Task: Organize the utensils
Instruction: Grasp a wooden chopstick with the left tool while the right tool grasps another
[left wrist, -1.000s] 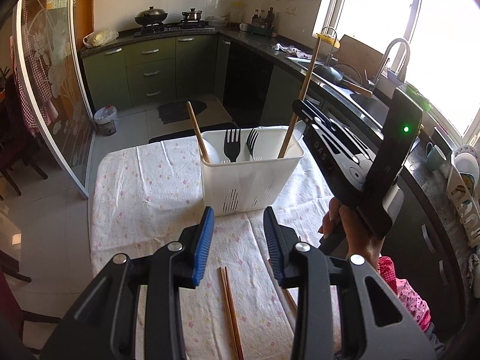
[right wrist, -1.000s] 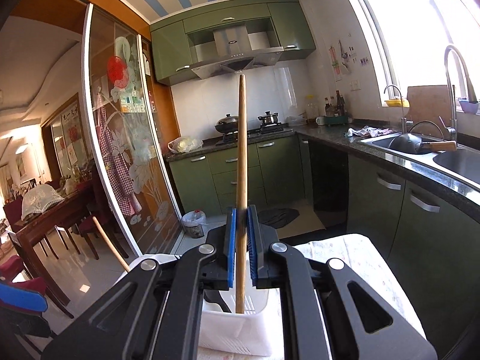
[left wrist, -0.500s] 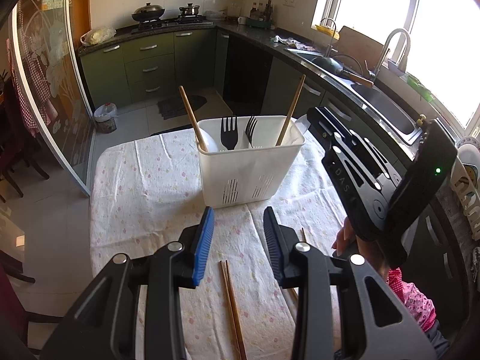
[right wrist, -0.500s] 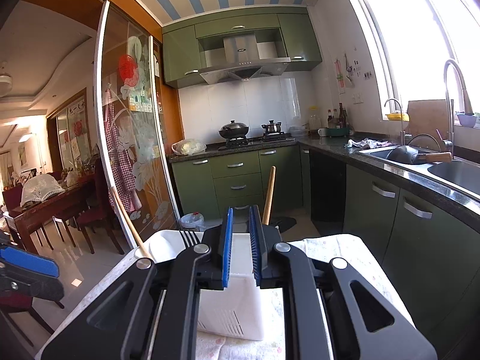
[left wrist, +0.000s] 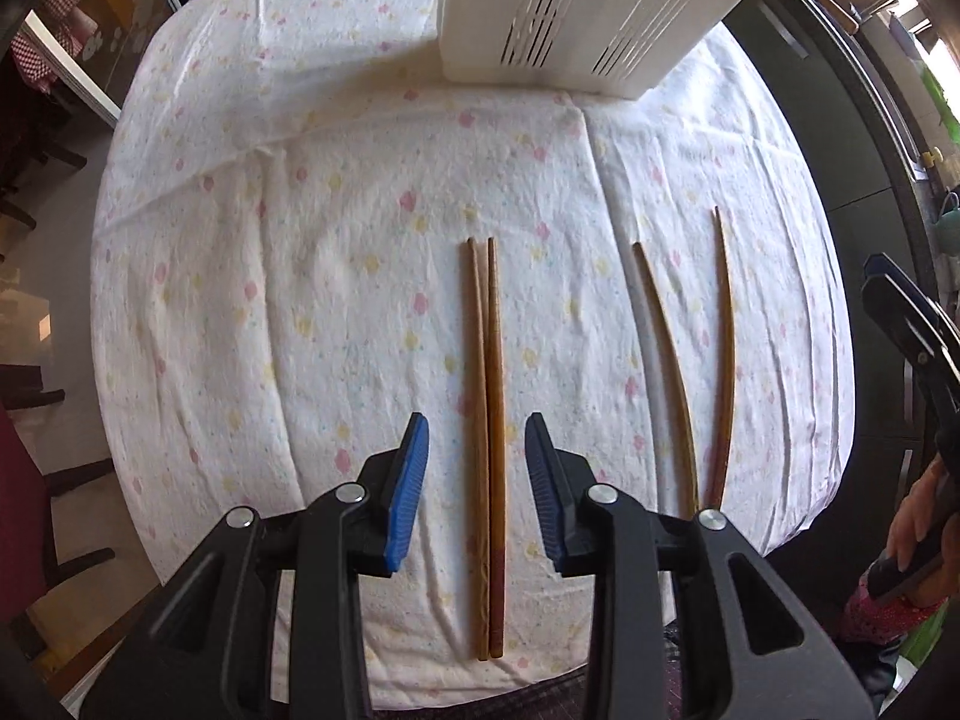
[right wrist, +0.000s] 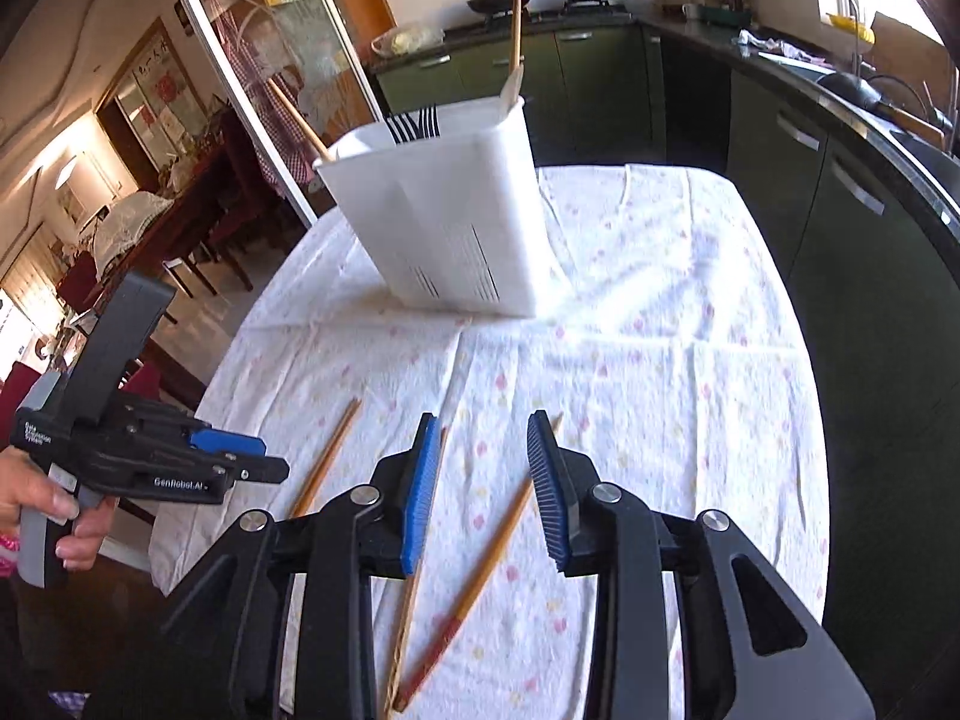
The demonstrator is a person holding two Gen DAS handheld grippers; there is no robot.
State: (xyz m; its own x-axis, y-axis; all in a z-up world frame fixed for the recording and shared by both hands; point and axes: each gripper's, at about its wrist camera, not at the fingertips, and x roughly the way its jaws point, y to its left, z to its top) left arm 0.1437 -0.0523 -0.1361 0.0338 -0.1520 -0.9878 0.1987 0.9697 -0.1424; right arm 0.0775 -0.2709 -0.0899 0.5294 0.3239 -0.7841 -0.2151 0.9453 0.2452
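- Our left gripper (left wrist: pixel 474 468) points down over a pair of chopsticks (left wrist: pixel 487 420) lying side by side on the tabletop (left wrist: pixel 240 240). Its jaws are closing and do not touch the pair.
- Our right gripper (right wrist: pixel 483 480) is opening, with nothing held.
- Two more chopsticks (right wrist: pixel 480 570) lie near the right gripper.
- The white utensil holder (right wrist: pixel 444 222) stands behind all the chopsticks, with forks (right wrist: pixel 414 123) inside.
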